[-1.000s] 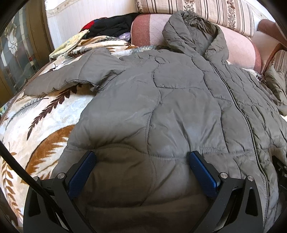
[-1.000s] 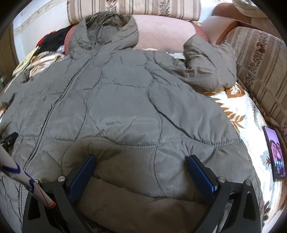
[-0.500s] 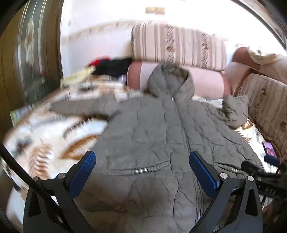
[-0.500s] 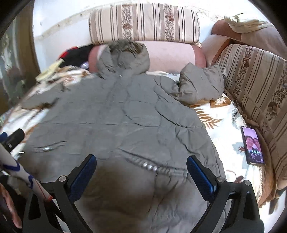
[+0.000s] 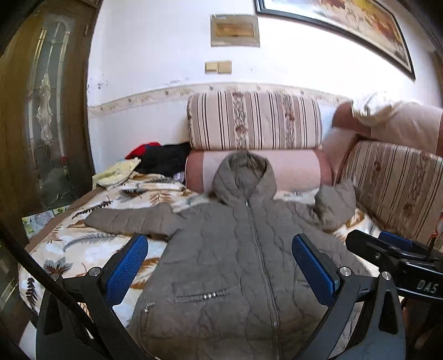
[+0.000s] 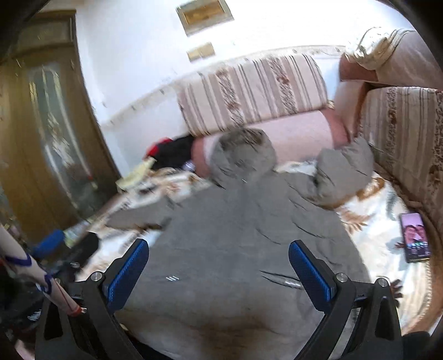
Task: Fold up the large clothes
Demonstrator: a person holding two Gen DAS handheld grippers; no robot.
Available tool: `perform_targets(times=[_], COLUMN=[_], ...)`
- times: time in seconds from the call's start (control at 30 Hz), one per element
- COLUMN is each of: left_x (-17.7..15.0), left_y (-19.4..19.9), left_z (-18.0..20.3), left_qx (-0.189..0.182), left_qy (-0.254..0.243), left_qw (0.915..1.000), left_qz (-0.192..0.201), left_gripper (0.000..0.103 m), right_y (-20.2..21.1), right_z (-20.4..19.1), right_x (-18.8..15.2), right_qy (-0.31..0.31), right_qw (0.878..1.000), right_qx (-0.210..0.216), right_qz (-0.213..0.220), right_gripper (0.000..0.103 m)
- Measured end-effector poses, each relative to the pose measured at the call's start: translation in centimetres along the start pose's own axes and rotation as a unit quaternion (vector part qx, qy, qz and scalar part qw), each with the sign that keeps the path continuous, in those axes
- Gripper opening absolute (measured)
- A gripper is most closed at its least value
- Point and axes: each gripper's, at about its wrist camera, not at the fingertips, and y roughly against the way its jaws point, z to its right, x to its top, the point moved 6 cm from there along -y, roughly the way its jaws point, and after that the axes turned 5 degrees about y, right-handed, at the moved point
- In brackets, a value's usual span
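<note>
The right wrist view is smeared by motion, so the jacket (image 6: pixel 235 235) quilting and zip are unreadable there. In the left wrist view the jacket (image 5: pixel 229 265) hem runs off the bottom edge, and the painting (image 5: pixel 346 25) above the jacket is cropped.

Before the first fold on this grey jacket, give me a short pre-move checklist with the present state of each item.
1. Left tool open and holding nothing: ok.
2. Right tool open and holding nothing: ok.
3. Grey jacket lies front up on the leaf-print blanket, zipper closed: ok.
4. Both sleeves spread flat: not ok. The one toward the door is stretched out; the other sleeve is bunched against the striped cushion.
5. Fold area free of loose things: not ok; a phone lies on the blanket beside the jacket.
6. Hem edge smooth: cannot tell.
</note>
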Motion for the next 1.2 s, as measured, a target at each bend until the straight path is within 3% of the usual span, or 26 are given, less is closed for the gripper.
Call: perform_targets(times=[0.17, 0.27, 0.4, 0.6, 0.73, 0.9, 1.2], left_x=[1.7, 3.4, 6.3, 10.4, 10.9, 8.7, 4.9], left_y=[0.8, 1.5, 2.1, 2.7, 2.6, 1.0, -1.4], left_z=[-0.9, -1.8, -3.0, -3.5, -4.0, -4.1, -3.8], left_qx=[0.012, 0.02, 0.039, 0.052, 0.054, 0.06, 0.064], left_qy=[0.008, 0.015, 0.02, 0.033, 0.052, 0.056, 0.057], left_qw=[0.9998, 0.9991, 0.9969, 0.9928, 0.9918, 0.9938, 0.996], left_qz=[0.015, 0.034, 0.065, 0.103, 0.104, 0.075, 0.024], left_gripper=[0.103, 0.103, 0.103, 0.103, 0.103, 0.103, 0.103], right_y=[1.3, 1.9, 2.7, 4.0, 5.8, 5.0, 1.5], right_z=[-2.3, -3.4, -5.5, -6.5, -7.1, -7.2, -4.5], right_x=[2.0, 3.2, 5.9, 12.3, 15.4, 14.0, 8.9], right_qy=[0.003, 0.015, 0.082, 0.113, 0.131, 0.145, 0.138], right_qw=[0.999, 0.999, 0.994, 0.982, 0.969, 0.964, 0.972], right_qx=[0.039, 0.026, -0.034, -0.094, -0.135, -0.166, -0.174], right_qz=[0.025, 0.037, 0.067, 0.118, 0.16, 0.146, 0.077], right_gripper=[0.103, 0.103, 0.103, 0.103, 0.103, 0.103, 0.103])
